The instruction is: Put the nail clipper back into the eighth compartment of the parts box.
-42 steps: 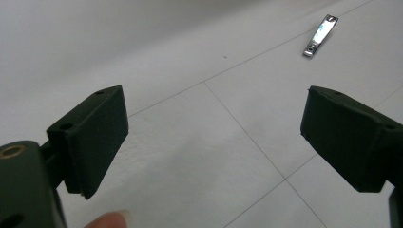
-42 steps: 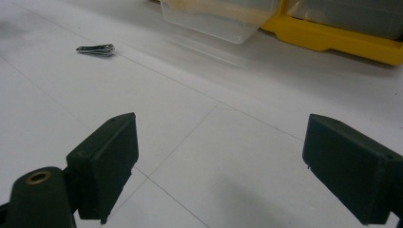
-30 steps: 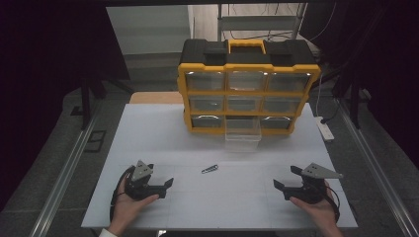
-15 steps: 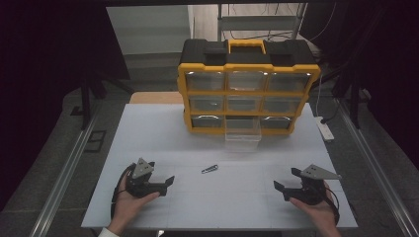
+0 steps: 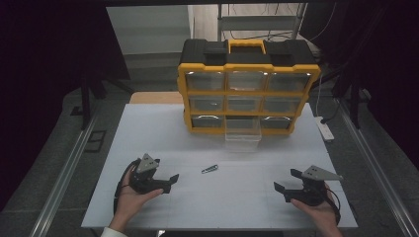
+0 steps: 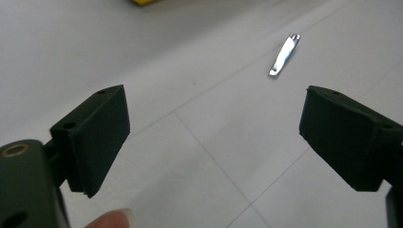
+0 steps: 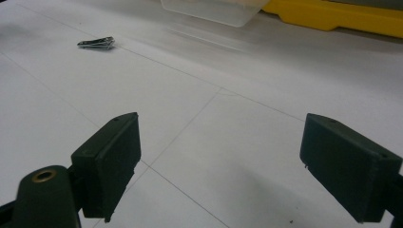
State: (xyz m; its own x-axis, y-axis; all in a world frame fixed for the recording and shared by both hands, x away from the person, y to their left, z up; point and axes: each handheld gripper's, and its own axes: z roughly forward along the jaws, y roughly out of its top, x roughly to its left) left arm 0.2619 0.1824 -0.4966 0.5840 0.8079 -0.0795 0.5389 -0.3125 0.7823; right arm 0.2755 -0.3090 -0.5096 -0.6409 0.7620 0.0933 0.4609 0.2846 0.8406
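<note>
Here, both hand-held grippers [image 5: 169, 180] [image 5: 285, 181] wide open, empty

Yellow-black drawer organizer [image 5: 247, 89] on white table [image 5: 148, 128].

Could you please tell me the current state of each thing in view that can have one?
left gripper: open, holding nothing, low over the table.
right gripper: open, holding nothing.
nail clipper: lying flat on the table, untouched, between the grippers.
clear drawer: bottom middle one, pulled out of the organizer.
organizer: upright at the far edge; other drawers pushed in.
</note>
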